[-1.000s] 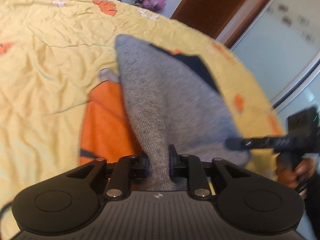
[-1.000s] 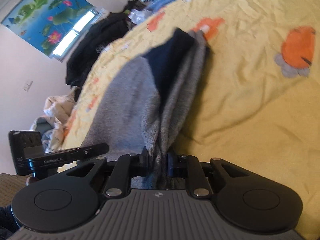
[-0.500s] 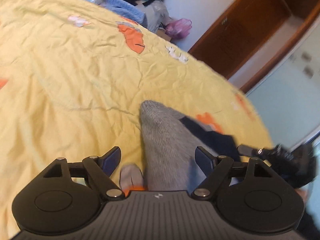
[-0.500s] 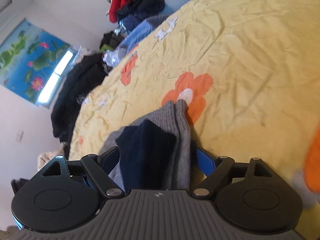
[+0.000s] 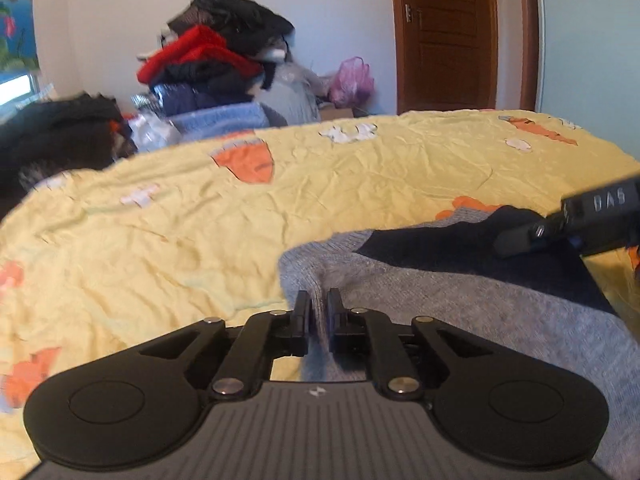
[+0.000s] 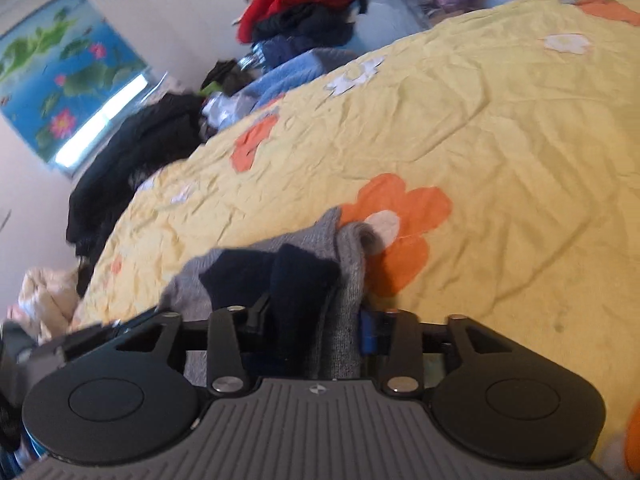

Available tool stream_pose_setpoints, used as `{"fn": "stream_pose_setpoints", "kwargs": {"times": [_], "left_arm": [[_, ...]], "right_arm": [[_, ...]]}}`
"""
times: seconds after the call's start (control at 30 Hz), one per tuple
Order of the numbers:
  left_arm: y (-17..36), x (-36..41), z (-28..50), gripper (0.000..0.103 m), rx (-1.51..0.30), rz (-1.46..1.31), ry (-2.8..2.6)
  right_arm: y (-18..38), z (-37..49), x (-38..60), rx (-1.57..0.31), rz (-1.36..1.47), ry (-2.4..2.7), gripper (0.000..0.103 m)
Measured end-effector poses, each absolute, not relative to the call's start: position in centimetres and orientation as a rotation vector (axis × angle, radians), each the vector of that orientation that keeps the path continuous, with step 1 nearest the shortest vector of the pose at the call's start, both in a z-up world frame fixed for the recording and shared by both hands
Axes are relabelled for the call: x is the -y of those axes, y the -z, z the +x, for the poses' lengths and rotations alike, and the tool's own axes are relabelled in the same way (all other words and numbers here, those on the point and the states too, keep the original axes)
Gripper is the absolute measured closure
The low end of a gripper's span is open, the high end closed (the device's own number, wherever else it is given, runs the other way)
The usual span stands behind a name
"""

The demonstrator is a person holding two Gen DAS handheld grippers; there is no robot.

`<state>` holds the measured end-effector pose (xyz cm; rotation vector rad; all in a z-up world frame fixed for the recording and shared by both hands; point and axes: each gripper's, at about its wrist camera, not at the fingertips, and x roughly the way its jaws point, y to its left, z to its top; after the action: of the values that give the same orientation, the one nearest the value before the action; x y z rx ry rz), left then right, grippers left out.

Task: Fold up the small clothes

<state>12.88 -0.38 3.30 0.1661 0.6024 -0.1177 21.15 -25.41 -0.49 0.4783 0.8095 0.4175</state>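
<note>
Both views are bright with soft daylight. In the right wrist view a white strip of window (image 6: 102, 118) at middle left is blown out. The yellow bedsheet (image 5: 168, 236) is evenly lit, its creases casting only faint shadows. Fisheye distortion bows the bed's far edge and bends the wooden door (image 5: 448, 36) at upper right. Motion blur smears the clothes pile (image 5: 216, 64) and the frame edges; detail is soft throughout.

I count 1 grey-and-navy knit garment (image 5: 460, 292), 1 yellow bed sheet (image 5: 160, 240), my 2 hand-held grippers: left hand-held gripper (image 5: 319, 308), right hand-held gripper (image 6: 312, 320).
</note>
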Motion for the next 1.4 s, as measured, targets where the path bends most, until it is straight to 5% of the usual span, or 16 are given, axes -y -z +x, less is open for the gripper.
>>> {"fn": "stream_pose_setpoints", "kwargs": {"times": [0.1, 0.13, 0.17, 0.2, 0.23, 0.43, 0.57, 0.67, 0.93, 1.13, 1.4], "left_arm": [[-5.5, 0.3, 10.3, 0.089, -0.506, 0.141, 0.130], [-6.0, 0.5, 10.0, 0.071, -0.496, 0.119, 0.155], [-6.1, 1.0, 10.0, 0.034, -0.509, 0.107, 0.176], [-5.9, 1.7, 10.5, 0.016, -0.532, 0.100, 0.186], [-5.3, 2.2, 10.8, 0.010, -0.544, 0.098, 0.189], [-0.9, 2.3, 13.0, 0.010, -0.686, 0.013, 0.174], [-0.7, 1.9, 12.9, 0.009, -0.687, -0.007, 0.181], [-0.5, 1.7, 12.9, 0.009, -0.687, -0.013, 0.190], [-0.3, 1.3, 12.8, 0.009, -0.697, -0.054, 0.204], [-0.2, 1.4, 12.7, 0.009, -0.692, -0.049, 0.206], [-1.4, 1.2, 10.9, 0.010, -0.668, -0.010, 0.162]], "right_arm": [[-2.7, 18.2, 26.6, -0.638, 0.497, -0.375, 0.052], [-3.6, 17.5, 26.6, -0.600, 0.516, -0.396, 0.051], [-4.4, 17.1, 26.3, -0.585, 0.531, -0.424, 0.048], [-4.9, 16.9, 25.6, -0.589, 0.538, -0.453, 0.041], [-5.1, 17.0, 24.6, -0.610, 0.534, -0.483, 0.035], [-0.7, 19.8, 19.6, -0.822, 0.418, -0.452, 0.040], [0.4, 20.2, 20.4, -0.773, 0.429, -0.468, 0.045], [-0.1, 20.8, 21.1, -0.823, 0.446, -0.449, 0.061], [-3.5, 17.7, 20.1, -0.772, 0.462, -0.503, 0.037], [0.3, 19.3, 19.5, -0.764, 0.398, -0.428, 0.051], [-3.5, 15.4, 20.4, -0.731, 0.404, -0.436, 0.047]]}}
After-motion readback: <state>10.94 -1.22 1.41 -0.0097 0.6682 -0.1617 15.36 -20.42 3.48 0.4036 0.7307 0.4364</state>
